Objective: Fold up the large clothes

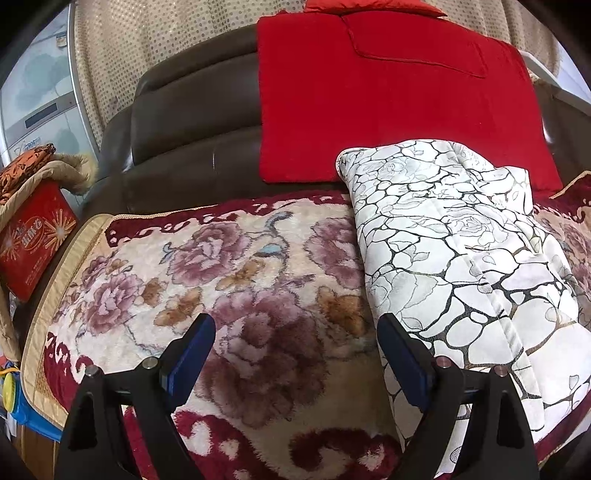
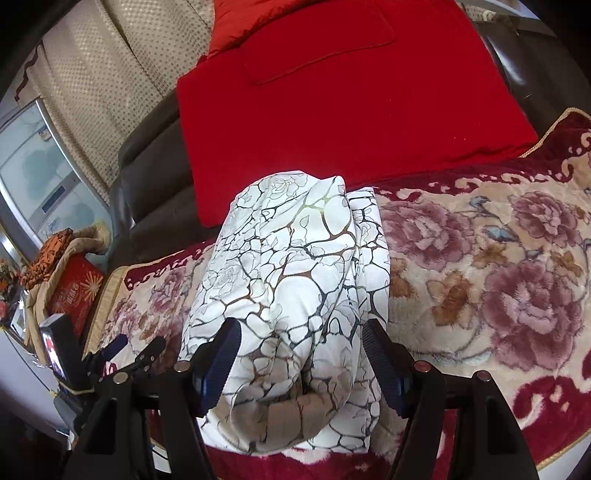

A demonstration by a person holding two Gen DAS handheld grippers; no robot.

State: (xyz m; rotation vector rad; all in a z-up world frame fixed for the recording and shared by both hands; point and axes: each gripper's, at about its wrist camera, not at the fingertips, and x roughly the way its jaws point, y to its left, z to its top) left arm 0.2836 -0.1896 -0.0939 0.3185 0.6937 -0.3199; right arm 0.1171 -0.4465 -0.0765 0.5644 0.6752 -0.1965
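Observation:
A white padded garment with a black cracked-stone and rose print [image 1: 461, 258] lies folded into a long bundle on the floral sofa cover [image 1: 221, 295]. It also shows in the right wrist view [image 2: 291, 295]. My left gripper [image 1: 295, 343] is open and empty, over the floral cover just left of the bundle. My right gripper [image 2: 301, 350] is open, its fingers standing either side of the bundle's near end, not closed on it. The left gripper [image 2: 122, 350] shows at the lower left of the right wrist view.
A red cushion [image 1: 388, 96] leans on the dark leather sofa back [image 1: 192, 110] behind the bundle. A red gift box [image 1: 33, 236] under a beige cloth sits at the sofa's left end. A patterned curtain [image 1: 147, 33] hangs behind.

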